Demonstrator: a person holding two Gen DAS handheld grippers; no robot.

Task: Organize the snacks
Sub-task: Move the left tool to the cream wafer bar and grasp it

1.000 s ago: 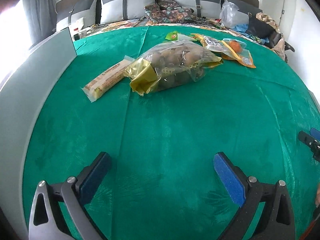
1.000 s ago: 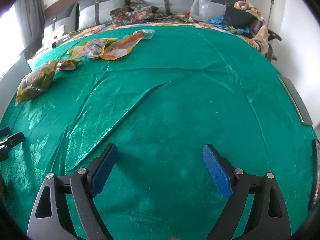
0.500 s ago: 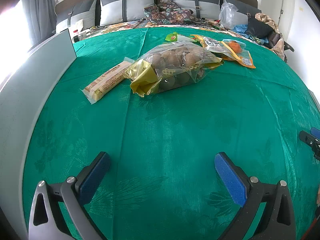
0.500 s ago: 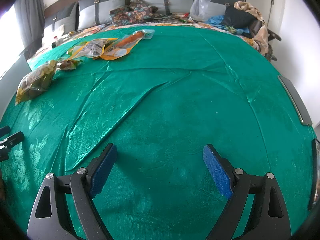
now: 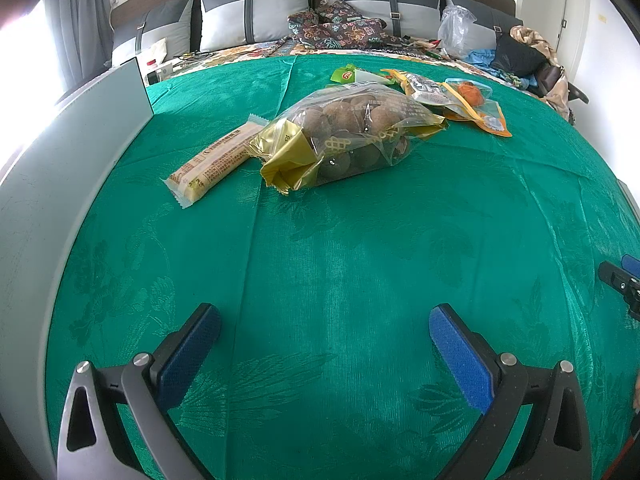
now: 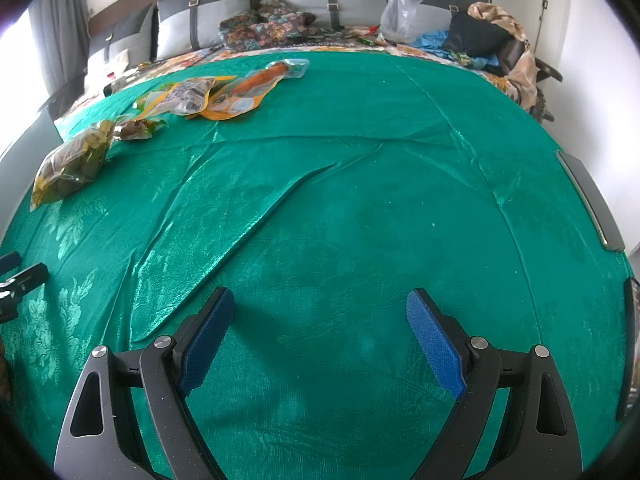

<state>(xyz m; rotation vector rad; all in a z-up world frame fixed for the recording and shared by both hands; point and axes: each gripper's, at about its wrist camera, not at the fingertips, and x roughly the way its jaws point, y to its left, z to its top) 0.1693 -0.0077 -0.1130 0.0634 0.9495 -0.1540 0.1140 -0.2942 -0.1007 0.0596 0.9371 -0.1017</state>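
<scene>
A clear bag of brown round snacks with gold trim (image 5: 344, 136) lies on the green cloth (image 5: 340, 264), well ahead of my left gripper (image 5: 324, 340), which is open and holds nothing. A tan wrapped bar (image 5: 216, 162) lies just left of the bag. Behind it sit orange and clear pouches (image 5: 460, 100) and a small green packet (image 5: 346, 75). My right gripper (image 6: 320, 328) hovers open over bare cloth. From the right wrist view the bag (image 6: 72, 164) and the pouches (image 6: 224, 92) lie far off to the left.
A grey panel (image 5: 60, 184) stands along the left edge of the cloth. Grey cushions (image 5: 256, 16), patterned fabric and a plastic bag (image 5: 456, 32) crowd the back. A dark grey strip (image 6: 588, 200) borders the cloth's right side. Each gripper's tip shows at the edge of the other's view.
The left gripper has eased forward a little, so the snack bag and bar sit slightly lower and larger in its view. The right gripper has stayed put.
</scene>
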